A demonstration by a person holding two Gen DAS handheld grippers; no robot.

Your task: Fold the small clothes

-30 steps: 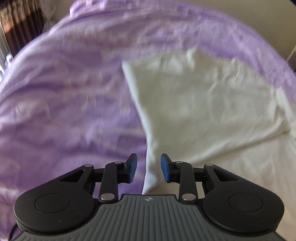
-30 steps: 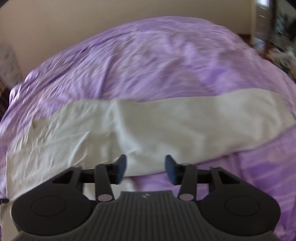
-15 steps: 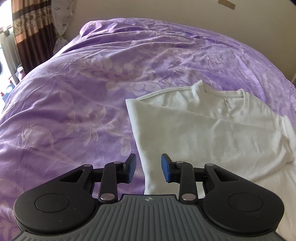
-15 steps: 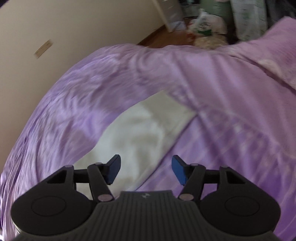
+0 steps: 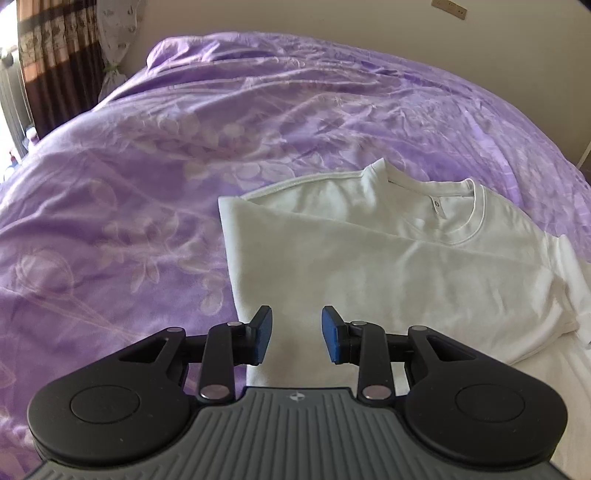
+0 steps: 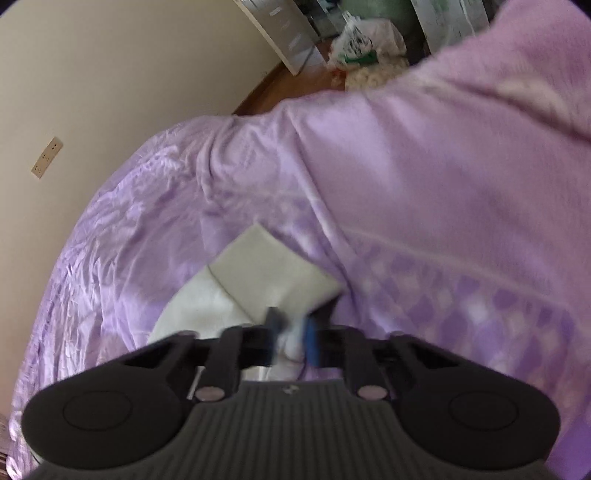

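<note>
A white T-shirt (image 5: 388,266) lies on the purple bedspread (image 5: 147,184), its left side folded in and its collar toward the far side. My left gripper (image 5: 295,332) hovers over the shirt's near left edge, open, with nothing between its blue pads. In the right wrist view a corner of the T-shirt (image 6: 266,273) lies on the bedspread (image 6: 147,229). My right gripper (image 6: 291,332) is shut on a pinch of its white cloth, which bunches between the blue pads; the picture there is blurred.
A lilac blanket (image 6: 443,166) lies heaped on the bed right of the shirt's corner. A brown curtain (image 5: 48,62) hangs at far left. A beige wall with a socket plate (image 6: 46,158) runs behind the bed. Bags (image 6: 365,40) and a cabinet (image 6: 288,29) stand on the floor.
My right gripper swung along the shirt to its corner, rolled, dropped lower and closed on the cloth. The left gripper drifted slightly and stayed open.
</note>
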